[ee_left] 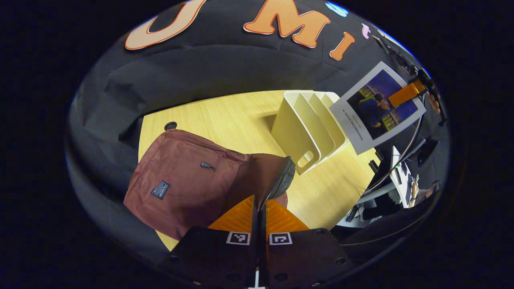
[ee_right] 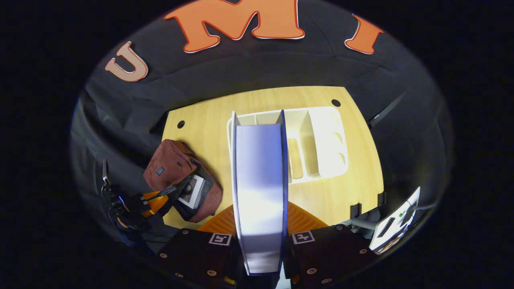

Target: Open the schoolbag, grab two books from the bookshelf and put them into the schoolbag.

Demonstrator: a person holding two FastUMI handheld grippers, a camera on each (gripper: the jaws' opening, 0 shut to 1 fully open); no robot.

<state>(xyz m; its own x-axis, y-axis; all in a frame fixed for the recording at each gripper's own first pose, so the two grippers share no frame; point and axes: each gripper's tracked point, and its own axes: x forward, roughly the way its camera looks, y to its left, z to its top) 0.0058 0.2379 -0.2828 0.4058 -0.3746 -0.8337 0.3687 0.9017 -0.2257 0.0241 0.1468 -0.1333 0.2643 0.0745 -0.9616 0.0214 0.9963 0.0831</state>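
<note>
The maroon schoolbag lies on the wooden table. My left gripper is shut on its opened flap along the zipper edge and holds it up. In the right gripper view the schoolbag gapes open, with one book inside and the left gripper at its mouth. My right gripper is shut on a second book, held edge-on above the cream bookshelf. The left gripper view shows that book's cover up high beside the bookshelf, with the right gripper on it.
White equipment with cables stands off the table's right edge and also appears as white equipment in the right gripper view. The table has round cable holes near its back corners. Black cloth walls close in behind.
</note>
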